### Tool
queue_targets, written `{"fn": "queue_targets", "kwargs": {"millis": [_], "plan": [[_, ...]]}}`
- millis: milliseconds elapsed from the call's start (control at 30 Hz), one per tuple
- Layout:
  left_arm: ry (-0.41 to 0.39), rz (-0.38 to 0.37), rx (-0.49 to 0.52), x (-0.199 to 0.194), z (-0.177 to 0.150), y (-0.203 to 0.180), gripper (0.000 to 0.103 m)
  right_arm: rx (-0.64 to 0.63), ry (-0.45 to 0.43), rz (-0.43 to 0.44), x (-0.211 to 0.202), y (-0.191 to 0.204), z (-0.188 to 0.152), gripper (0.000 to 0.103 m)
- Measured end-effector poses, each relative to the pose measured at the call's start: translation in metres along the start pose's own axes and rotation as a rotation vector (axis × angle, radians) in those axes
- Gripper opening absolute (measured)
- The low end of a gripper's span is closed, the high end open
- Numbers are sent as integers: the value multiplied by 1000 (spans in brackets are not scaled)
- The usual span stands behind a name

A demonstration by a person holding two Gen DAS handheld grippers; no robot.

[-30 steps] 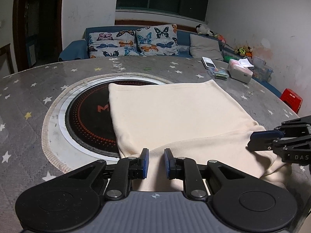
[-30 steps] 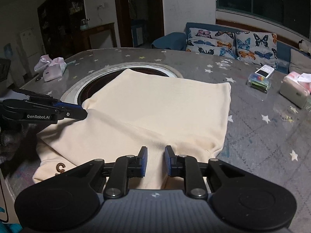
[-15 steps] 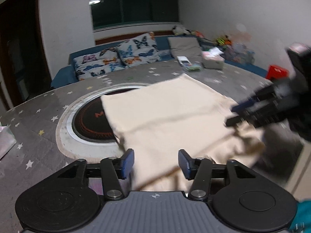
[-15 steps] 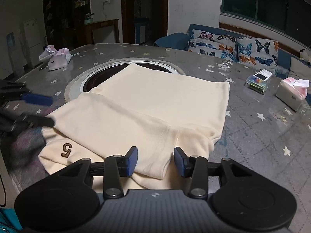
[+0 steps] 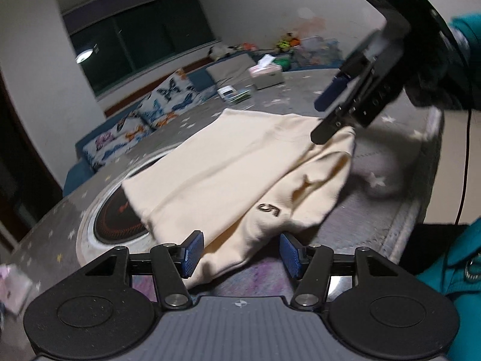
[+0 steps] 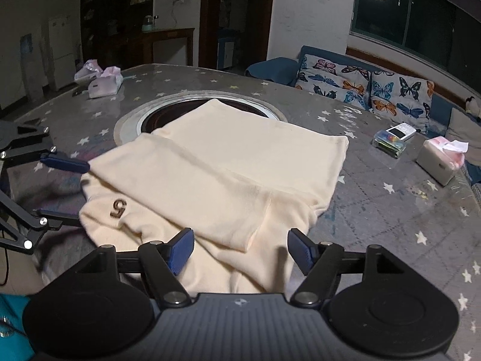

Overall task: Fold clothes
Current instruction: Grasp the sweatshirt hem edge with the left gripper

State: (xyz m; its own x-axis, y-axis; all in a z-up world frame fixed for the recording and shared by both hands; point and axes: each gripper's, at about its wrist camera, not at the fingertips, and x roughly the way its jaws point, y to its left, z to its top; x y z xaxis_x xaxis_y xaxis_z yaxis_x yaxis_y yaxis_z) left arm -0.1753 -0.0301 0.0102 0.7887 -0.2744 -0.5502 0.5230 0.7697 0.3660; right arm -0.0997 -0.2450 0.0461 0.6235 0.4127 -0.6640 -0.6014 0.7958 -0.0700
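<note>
While the round grey table with its white star pattern [image 6: 375,210] spreads out ahead of both claws, its sunken dark circular hotplate with a pale ring [image 6: 168,114] lies beyond the right gripper's fingertips, partly covered by cloth. The cream-coloured folded garment of soft knit fabric [image 6: 228,165] rests flat on the table directly in front of the right gripper [image 6: 240,248], its near edge running in between the blue pads without either pad pressing on it; that claw's jaws are opening and it has let go. A small dark figure "5" [image 6: 118,207] sits on the garment's lower layer, ahead and to the left of the right claw. In the left wrist view the same garment [image 5: 228,162] stretches away from the left gripper [image 5: 240,254], whose jaws stand apart and released, with a corner of the cloth lying between the pads untouched. The right gripper [image 5: 333,111] appears there above and to the right, hovering over the garment's far corner, held by a hand in a teal sleeve [image 5: 469,42]. Beyond the right claw to its right stand a pale tissue box [image 6: 440,159] and a small clear plastic box with coloured contents [image 6: 390,143]; far off to its left lies a pink tissue pack [image 6: 105,84].
</note>
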Motion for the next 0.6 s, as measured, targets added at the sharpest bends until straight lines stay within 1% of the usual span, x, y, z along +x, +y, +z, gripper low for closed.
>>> {"fn": "queue_targets", "kwargs": {"millis": [100,200,233,267,367,400,467,500,600], "plan": [[-8,-1,22,3,-1,-5,59,-32,7,-6,-8,2,-4,81],[-15,-1,26,7,-1,-7,58,-70,17,-4,-13,5,-8,82],[-18,-1,25,8,-1,-7,56,-84,22,-3,-15,7,-9,82],[-21,-1,26,9,0,-7,53,-98,22,1,-17,9,-11,82],[-32,-13,18,11,2,-6,36,-137,28,6,-20,16,-15,83],[-36,-20,11,12,3,-5,26,-142,29,10,-20,17,-16,83],[-46,-25,-10,14,5,-3,19,-160,29,25,-19,22,-18,83],[-52,-23,-24,13,7,-1,14,-172,28,29,-19,25,-19,83],[-62,-26,-99,14,13,11,11,-213,12,33,-18,33,-21,83]]}}
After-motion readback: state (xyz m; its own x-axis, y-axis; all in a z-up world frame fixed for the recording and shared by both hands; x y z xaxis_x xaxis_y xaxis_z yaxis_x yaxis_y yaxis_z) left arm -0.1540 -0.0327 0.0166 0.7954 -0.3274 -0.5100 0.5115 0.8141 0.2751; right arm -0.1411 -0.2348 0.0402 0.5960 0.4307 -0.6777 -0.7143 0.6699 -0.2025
